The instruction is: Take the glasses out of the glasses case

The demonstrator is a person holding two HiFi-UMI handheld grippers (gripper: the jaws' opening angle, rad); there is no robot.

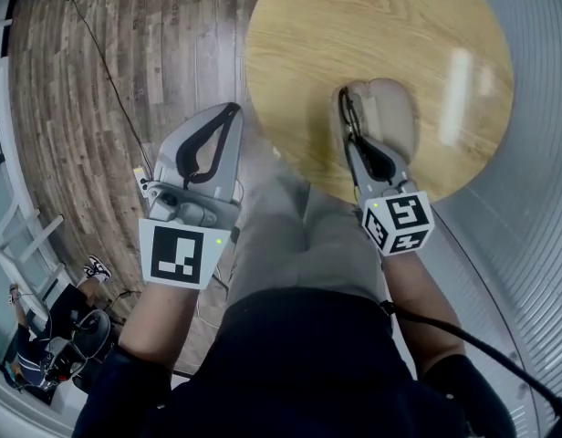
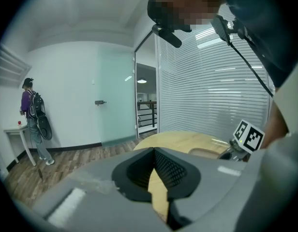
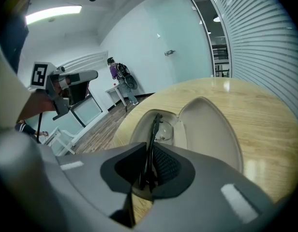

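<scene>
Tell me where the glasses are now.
In the right gripper view, the glasses sit clamped in the right gripper, over the open glasses case on the round table.

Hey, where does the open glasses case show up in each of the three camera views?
Head view: the glasses case lies upper right of centre, on the table.
Left gripper view: low at the right, the case is a thin beige sliver.
Right gripper view: centre, lid open.
Shared landmark: the round wooden table.
</scene>
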